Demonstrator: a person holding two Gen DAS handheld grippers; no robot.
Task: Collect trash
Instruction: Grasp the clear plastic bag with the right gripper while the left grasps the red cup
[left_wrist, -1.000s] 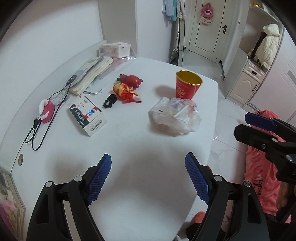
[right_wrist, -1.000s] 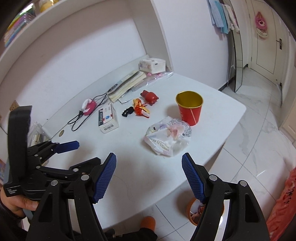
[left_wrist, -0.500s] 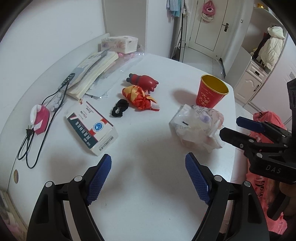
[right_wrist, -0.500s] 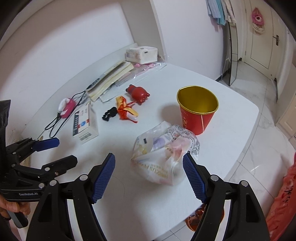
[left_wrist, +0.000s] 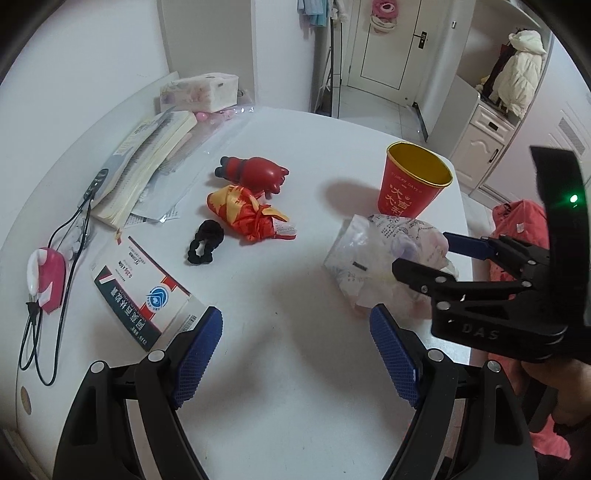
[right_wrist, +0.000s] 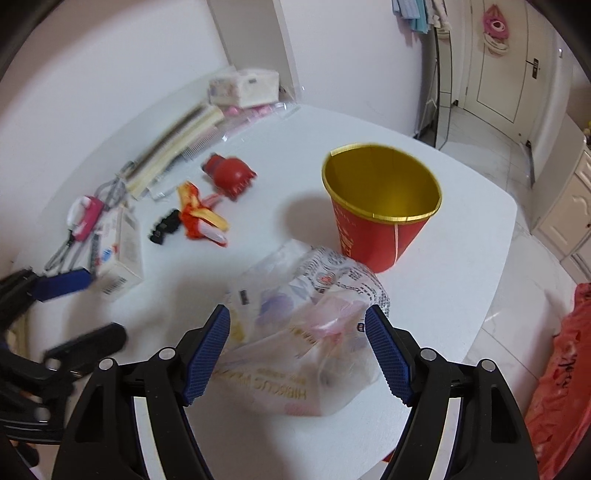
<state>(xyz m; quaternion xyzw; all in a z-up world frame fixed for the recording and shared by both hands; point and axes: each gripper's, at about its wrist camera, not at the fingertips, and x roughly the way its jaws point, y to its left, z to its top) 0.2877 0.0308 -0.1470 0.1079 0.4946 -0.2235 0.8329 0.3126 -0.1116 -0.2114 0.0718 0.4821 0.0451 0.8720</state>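
A crumpled clear plastic bag of trash lies on the white table just in front of a red paper cup with a gold inside. My right gripper is open, its blue pads on either side of the bag's near end. In the left wrist view the bag lies right of centre beside the cup, with the right gripper over it. My left gripper is open and empty above bare table. A red and gold wrapper lies mid-table.
A red pig toy, a black hair tie, a medicine box, a pink charger with cable, books and a tissue box lie along the left. A red bag hangs past the table's right edge.
Both grippers have moved forward over the table. The right gripper has closed in on the plastic bag, which now sits between its open fingers.
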